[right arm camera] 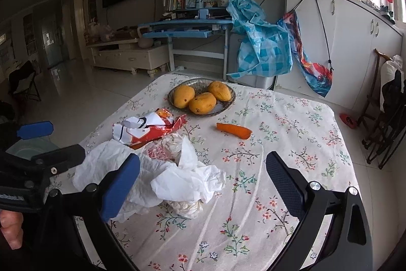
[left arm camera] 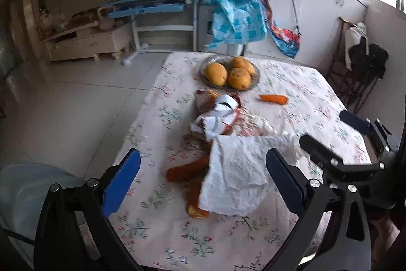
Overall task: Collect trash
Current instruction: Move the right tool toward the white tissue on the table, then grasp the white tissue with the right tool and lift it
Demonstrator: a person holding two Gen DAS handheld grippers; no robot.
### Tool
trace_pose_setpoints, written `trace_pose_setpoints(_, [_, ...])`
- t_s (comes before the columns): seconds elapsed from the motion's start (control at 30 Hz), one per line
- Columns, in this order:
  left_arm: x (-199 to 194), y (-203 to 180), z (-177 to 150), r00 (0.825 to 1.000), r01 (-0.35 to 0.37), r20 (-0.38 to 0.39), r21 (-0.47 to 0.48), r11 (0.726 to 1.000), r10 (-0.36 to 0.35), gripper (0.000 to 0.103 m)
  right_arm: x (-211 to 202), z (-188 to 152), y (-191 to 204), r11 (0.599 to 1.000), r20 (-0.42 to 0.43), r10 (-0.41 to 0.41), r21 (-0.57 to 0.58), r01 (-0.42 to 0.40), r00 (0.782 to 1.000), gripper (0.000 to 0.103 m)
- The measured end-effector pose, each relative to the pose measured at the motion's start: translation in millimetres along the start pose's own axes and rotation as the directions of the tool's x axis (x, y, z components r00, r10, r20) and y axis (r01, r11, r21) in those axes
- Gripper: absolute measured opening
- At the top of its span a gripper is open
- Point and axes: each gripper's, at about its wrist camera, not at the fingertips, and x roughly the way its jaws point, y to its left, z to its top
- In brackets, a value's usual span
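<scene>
On the floral tablecloth (right arm camera: pixel 279 133), far end: shallow glass dish (right arm camera: pixel 227 103) holding three yellow mangoes (right arm camera: pixel 202 102), skins speckled. Near it, apart, one loose carrot (right arm camera: pixel 234 130), smooth, tapered. Trash heaped mid-table: crumpled white tissue paper (right arm camera: pixel 187 182), creased and limp; a crushed red-and-white snack wrapper (right arm camera: pixel 147 127), glossy; thin clear plastic between them. From the left wrist view, brown peel strips (left arm camera: pixel 186 170) show partly under the tissue. Left gripper (left arm camera: pixel 203 182) jaws spread wide, empty, above the heap. Right gripper (right arm camera: pixel 203 182) likewise wide apart, holding nothing.
</scene>
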Motion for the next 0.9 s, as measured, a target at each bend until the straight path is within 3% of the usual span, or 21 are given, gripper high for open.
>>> trace_pose_setpoints(0.2, [14,22,0,0.993,-0.114,-0.048,-0.05,0.992,0.112,0.096,18,-3,22,0.996,-0.071,0.069,-0.056,-0.073,0.995,0.095])
trace_pose_setpoints(0.43, [24,27,-2,0.987,-0.14,-0.08,-0.038,0.989,0.137,0.096,43,-15,44,0.985,-0.176,0.104,-0.12,-0.127,0.979,0.092])
trace_pose_setpoints(0.47, [25,27,-3,0.986,-0.145,-0.082,-0.032,0.989,0.142,0.096,45,-16,44,0.983,-0.189,0.116,-0.118,-0.139,0.975,0.088])
trace_pose_setpoints(0.53, [27,28,-4,0.984,-0.155,-0.092,-0.025,0.988,0.152,0.096,49,-17,41,0.982,-0.223,0.131,-0.103,-0.157,0.966,0.056])
trace_pose_setpoints(0.63, [29,33,-5,0.981,-0.165,-0.109,-0.048,0.985,0.159,0.096,49,-16,32,0.984,-0.238,0.138,-0.081,-0.162,0.961,0.026])
trace_pose_setpoints(0.73, [30,36,-5,0.979,-0.177,-0.111,-0.062,0.982,0.17,0.096,40,-14,21,0.988,-0.205,0.13,-0.061,-0.145,0.97,0.008])
trace_pose_setpoints(0.9, [31,32,-6,0.977,-0.19,-0.102,-0.038,0.981,0.185,0.096,28,-11,-5,0.993,-0.173,0.113,-0.004,-0.115,0.978,0.007])
